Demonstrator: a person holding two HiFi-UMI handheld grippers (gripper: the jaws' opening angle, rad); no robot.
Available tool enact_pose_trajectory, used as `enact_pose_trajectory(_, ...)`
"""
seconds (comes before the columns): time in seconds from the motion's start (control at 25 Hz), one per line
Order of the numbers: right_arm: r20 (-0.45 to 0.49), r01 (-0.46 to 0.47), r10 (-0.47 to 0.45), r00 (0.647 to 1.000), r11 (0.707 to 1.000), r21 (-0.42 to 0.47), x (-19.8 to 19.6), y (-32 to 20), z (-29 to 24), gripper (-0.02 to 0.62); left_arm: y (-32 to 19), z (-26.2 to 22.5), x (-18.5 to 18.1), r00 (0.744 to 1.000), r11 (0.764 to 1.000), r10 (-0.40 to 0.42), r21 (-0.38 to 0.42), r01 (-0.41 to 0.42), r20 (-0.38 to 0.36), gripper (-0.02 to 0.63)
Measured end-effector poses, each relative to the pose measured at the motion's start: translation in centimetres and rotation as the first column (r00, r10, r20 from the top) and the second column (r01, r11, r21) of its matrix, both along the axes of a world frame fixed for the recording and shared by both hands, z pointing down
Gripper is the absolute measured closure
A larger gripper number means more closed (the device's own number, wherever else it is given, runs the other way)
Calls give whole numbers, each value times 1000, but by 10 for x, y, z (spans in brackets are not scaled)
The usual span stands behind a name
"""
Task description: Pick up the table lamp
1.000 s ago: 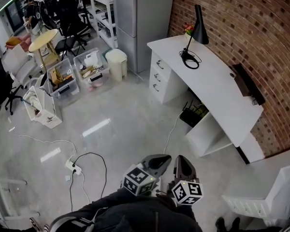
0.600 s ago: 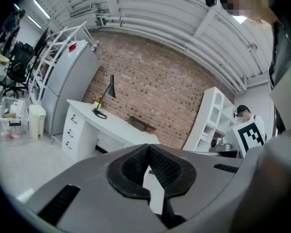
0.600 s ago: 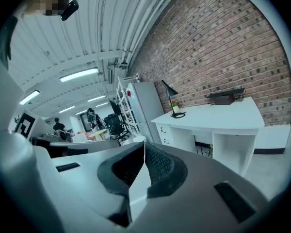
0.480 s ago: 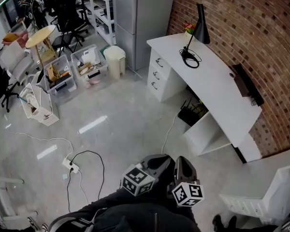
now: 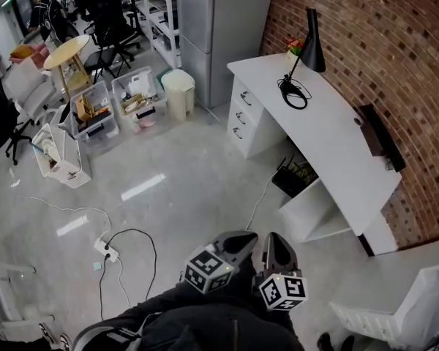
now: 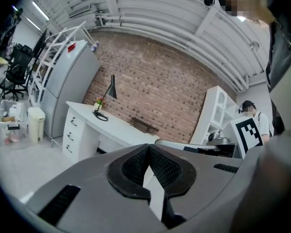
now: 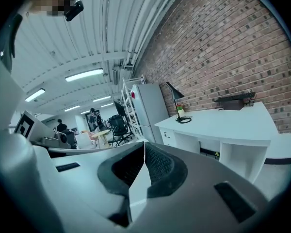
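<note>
The black table lamp (image 5: 310,44) stands at the far end of a white desk (image 5: 329,134) against the brick wall, its cord coiled round the base (image 5: 295,93). Both grippers are held close to my body at the bottom of the head view, far from the lamp across the floor. My left gripper (image 5: 241,241) is shut and empty, and my right gripper (image 5: 275,244) is shut and empty too. In the left gripper view the lamp (image 6: 111,87) shows small beyond the shut gripper (image 6: 147,148). The right gripper view has the lamp (image 7: 174,93) past its shut gripper (image 7: 144,147).
A tall grey cabinet (image 5: 216,28) stands left of the desk, with a white bin (image 5: 179,92) and clear storage boxes (image 5: 95,112) beside it. A power strip with cables (image 5: 106,250) lies on the floor. A black box (image 5: 373,130) sits on the desk. A white chair (image 5: 391,314) is at lower right.
The whole scene has shifted slightly in the head view as I move over the floor; the desk and lamp sit a little further right. Both grippers stay shut near my body.
</note>
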State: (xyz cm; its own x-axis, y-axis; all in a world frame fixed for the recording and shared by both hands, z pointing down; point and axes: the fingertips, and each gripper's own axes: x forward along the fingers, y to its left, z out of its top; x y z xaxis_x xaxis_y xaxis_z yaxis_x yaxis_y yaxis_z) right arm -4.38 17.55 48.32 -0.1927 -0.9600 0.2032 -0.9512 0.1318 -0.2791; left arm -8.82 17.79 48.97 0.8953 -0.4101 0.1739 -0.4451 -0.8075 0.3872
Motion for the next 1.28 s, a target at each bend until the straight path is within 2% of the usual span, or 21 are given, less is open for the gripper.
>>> enact_pose_trajectory(0.32,-3,5,-5,1000,1000,-23,44,-55,10,584,-49,9,46,1000,1000,23,-11,-23,15,604)
enact_pose_trajectory(0.6,4,26,-26,1000,999,-20,85,-119,9,584,-109,6,89,1000,1000,-2,-6,2,7,604)
enact_pose_trajectory(1.04,42,31,-30,999,999,-29,144,-193,10,584,-188,3,145,999,1000,-22,9,22,45,604)
enact_pose_trajectory(1.28,52,59,-57,997,998,-38,168,-228,13,584,-218,9,163,997,999,-51,7,50,56,604)
